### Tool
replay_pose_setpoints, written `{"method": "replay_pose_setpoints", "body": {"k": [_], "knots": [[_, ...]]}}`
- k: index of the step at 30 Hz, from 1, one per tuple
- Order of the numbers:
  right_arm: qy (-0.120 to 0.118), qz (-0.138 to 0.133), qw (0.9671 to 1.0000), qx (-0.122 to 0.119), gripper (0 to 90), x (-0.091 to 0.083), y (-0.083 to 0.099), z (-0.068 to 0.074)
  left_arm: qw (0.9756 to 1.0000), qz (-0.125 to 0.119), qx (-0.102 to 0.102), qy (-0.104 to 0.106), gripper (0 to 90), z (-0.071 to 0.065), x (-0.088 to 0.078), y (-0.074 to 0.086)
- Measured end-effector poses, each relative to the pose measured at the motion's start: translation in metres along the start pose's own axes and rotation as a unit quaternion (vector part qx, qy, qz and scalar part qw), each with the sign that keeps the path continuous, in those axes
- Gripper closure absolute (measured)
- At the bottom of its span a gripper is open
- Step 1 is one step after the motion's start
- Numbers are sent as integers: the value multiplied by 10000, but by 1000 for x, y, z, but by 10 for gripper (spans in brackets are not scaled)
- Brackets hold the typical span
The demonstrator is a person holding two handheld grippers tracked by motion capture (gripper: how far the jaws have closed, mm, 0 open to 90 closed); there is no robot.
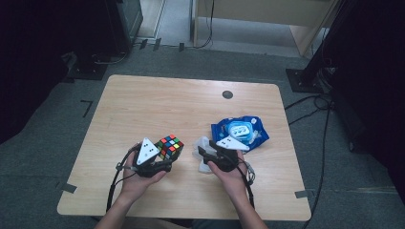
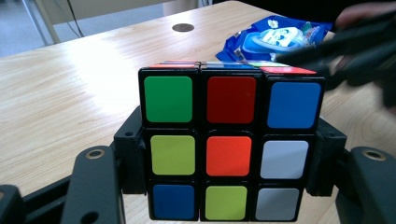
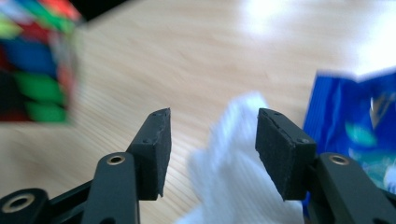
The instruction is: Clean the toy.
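Gripping cube [image 2: 231,147] near table [image 1: 143,100] edge

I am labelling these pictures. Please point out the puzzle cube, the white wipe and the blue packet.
puzzle cube [image 2: 229,155]: left gripper view, orange centre sticker of its near face.
white wipe [image 3: 233,172]: right gripper view, its middle fold.
blue packet [image 1: 255,138]: high view, its blue edge.

The high view looks forward and down from above the table [image 1: 143,105], taking in all of it. Each gripper view sits low and close, looking along its own jaws. All 3 views share the cube [image 1: 169,146] [image 2: 229,144] [image 3: 32,60] and blue packet [image 1: 241,131] [image 2: 275,39] [image 3: 355,121].
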State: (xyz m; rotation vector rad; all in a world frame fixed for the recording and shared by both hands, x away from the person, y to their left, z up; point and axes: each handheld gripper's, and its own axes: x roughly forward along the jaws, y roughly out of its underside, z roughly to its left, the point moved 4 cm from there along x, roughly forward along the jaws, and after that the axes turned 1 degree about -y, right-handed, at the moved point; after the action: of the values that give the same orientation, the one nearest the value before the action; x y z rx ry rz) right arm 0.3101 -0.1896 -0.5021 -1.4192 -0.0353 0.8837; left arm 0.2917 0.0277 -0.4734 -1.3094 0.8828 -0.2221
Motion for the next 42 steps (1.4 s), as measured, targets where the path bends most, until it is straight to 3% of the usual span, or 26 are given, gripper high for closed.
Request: {"method": "replay_pose_setpoints", "body": {"k": [5,10,13,19,25,30,33,38,40,42], "knots": [[492,335,9976,-357,509,22,22,-6,10000,52,79,29,338,-3,2,2],[453,582,9972,-118,693,27,30,-14,9999,59,103,71,338,-6,3,2],[439,663,9967,-160,843,26,31,-15,9998,82,138,87,338,-8,3,2],[154,372,9992,-71,891,15,23,-8,9998,83,162,102,338,-9,4,3],[-206,-206,9992,-281,894,-9,-7,15,9997,94,171,119,338,-10,6,4],[-716,-790,9936,-379,892,-33,-33,42,9996,77,222,167,338,-15,7,4],[-1114,-1117,9865,-437,891,-47,-44,60,9994,15,292,196,338,-22,8,4],[-1601,-1330,9755,-705,889,-57,-50,87,9984,-45,459,338,338,-34,8,2],[-1666,-1262,9747,-797,888,-54,-48,92,9978,-138,510,395,339,-39,6,0],[-1582,-1183,9766,-853,888,-48,-44,91,9968,-258,600,454,339,-43,3,-2]]}}
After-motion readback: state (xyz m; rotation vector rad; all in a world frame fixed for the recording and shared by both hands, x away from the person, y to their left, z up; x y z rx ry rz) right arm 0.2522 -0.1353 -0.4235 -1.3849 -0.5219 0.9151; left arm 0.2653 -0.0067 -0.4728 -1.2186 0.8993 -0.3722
